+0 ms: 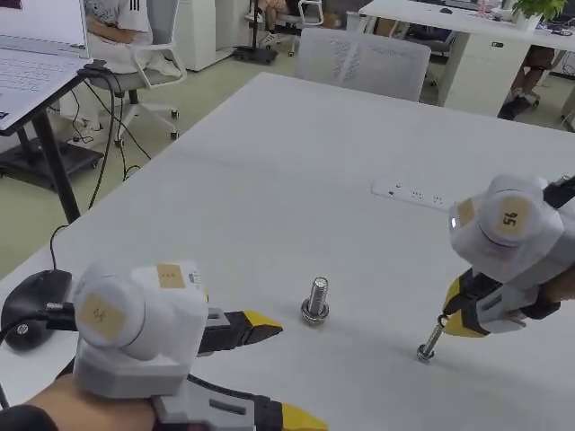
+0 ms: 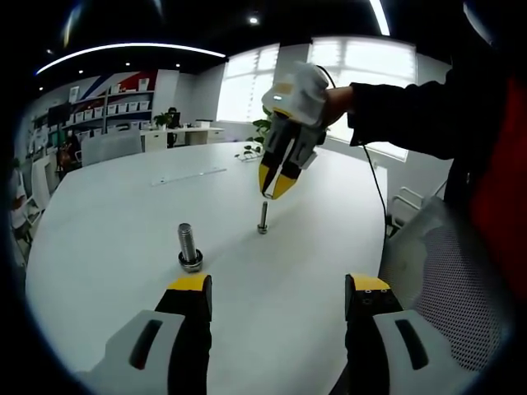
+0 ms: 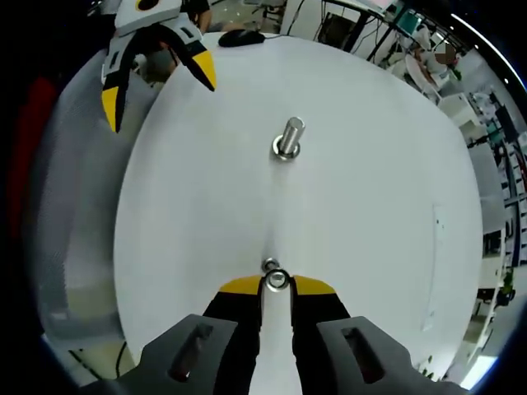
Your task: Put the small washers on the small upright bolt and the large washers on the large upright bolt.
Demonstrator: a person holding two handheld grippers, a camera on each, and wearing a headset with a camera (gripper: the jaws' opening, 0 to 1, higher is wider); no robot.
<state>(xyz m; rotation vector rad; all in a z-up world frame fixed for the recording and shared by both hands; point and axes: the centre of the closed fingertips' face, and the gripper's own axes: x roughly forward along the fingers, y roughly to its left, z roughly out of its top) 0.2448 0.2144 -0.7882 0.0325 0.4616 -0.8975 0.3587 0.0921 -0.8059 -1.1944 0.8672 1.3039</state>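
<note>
The large upright bolt [image 1: 315,300] stands mid-table with washers around its base; it is also in the left gripper view [image 2: 188,246] and the right gripper view [image 3: 287,137]. The small upright bolt [image 1: 429,342] stands to its right, slightly tilted. My right gripper [image 1: 452,316] hovers just above the small bolt's top, shut on a small washer [image 3: 277,280], with the bolt's tip [image 3: 269,265] right beside the ring. My left gripper [image 1: 286,373] is open and holds nothing, low at the near left, pointing toward both bolts [image 2: 280,288].
A white power strip [image 1: 409,193] lies on the white table [image 1: 269,197] beyond the bolts. A black mouse [image 1: 27,305] and its cable sit at the table's left edge. A grey chair [image 1: 359,58] stands at the far end, and a laptop stand at the far left.
</note>
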